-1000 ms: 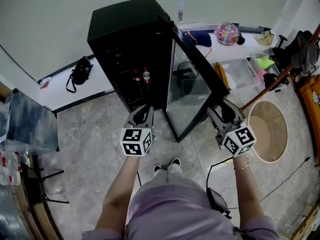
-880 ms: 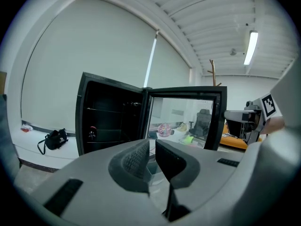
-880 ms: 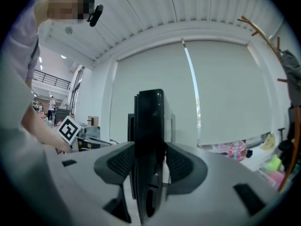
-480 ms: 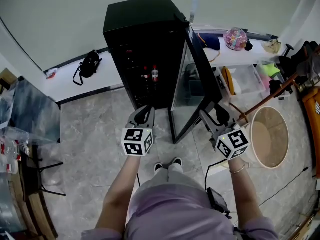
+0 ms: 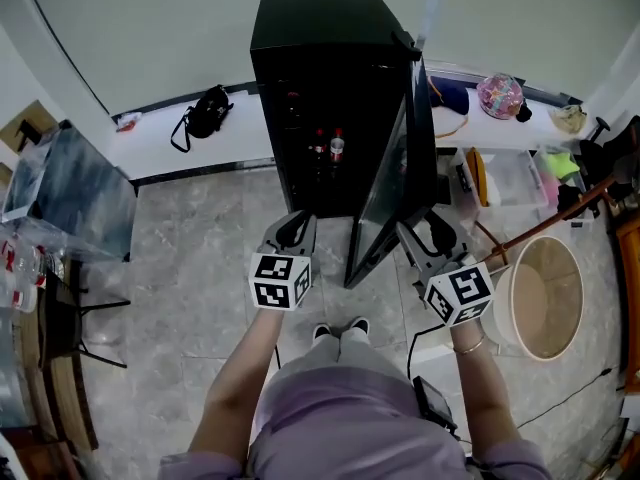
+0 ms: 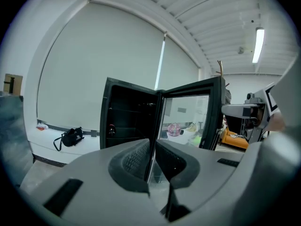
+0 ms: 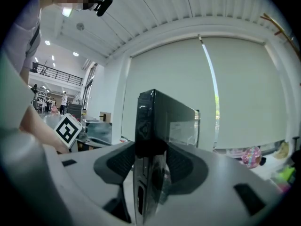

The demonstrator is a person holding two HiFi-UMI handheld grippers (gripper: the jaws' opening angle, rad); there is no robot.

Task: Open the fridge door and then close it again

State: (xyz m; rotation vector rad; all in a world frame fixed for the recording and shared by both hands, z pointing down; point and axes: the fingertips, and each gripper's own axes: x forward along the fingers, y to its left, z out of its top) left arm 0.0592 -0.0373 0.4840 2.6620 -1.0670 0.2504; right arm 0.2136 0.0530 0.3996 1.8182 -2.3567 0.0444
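Note:
A black fridge [image 5: 320, 48] stands against the wall with its glass door [image 5: 395, 168] swung partly open to the right. Bottles [image 5: 337, 148] show on a shelf inside. My right gripper [image 5: 425, 233] is shut on the door's free edge; in the right gripper view the dark door edge [image 7: 146, 126] runs up between the pads of the right gripper [image 7: 149, 161]. My left gripper [image 5: 290, 230] hangs in front of the open fridge interior, shut with nothing in it. In the left gripper view, the left gripper [image 6: 153, 147] faces the fridge [image 6: 129, 117] and the door [image 6: 188, 117].
A black bag [image 5: 205, 113] lies on the low white ledge left of the fridge. A round wooden tub [image 5: 540, 293] sits on the floor at the right, behind it a shelf with clutter [image 5: 500, 93]. A grey glass table [image 5: 70, 193] stands at the left.
The door has swung leftward toward the fridge body, carried by my right gripper. My left gripper has stayed in front of the fridge opening.

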